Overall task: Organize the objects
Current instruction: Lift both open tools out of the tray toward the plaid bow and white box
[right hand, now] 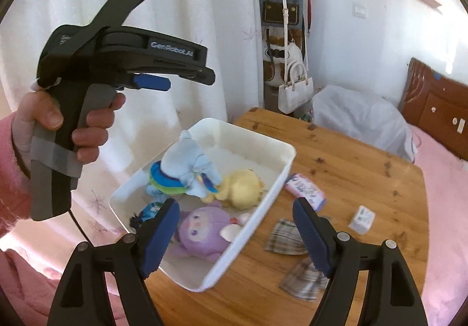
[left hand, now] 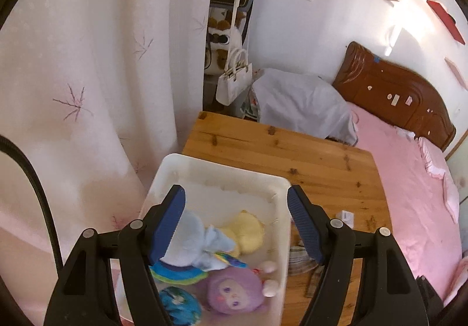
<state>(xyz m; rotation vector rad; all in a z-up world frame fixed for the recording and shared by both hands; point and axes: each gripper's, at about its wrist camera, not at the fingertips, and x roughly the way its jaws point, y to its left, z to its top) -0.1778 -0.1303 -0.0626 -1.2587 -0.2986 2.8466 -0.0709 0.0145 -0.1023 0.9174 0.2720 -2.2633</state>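
Left wrist view: the left gripper (left hand: 236,223) hangs over a white bin (left hand: 264,179) at lower centre, jaws spread wide and gripping nothing. Inside the bin lie a blue plush (left hand: 193,241), a yellow plush (left hand: 247,231) and a purple doll (left hand: 234,292). The bin sits on the near left corner of a wooden table (left hand: 307,156); a small white box (left hand: 346,217) rests at the table's right edge. A pink bed (left hand: 409,179) fills the right of the frame.

Right wrist view: the right gripper (right hand: 236,233), jaws wide and empty, frames the bin (right hand: 280,176) and its toys in the lower half. The left gripper, seen side-on at upper left, is held in the left hand (right hand: 73,124). A pink packet (right hand: 305,190), the white box (right hand: 362,219) and checked cloth (right hand: 285,236) lie on the table right of the bin.
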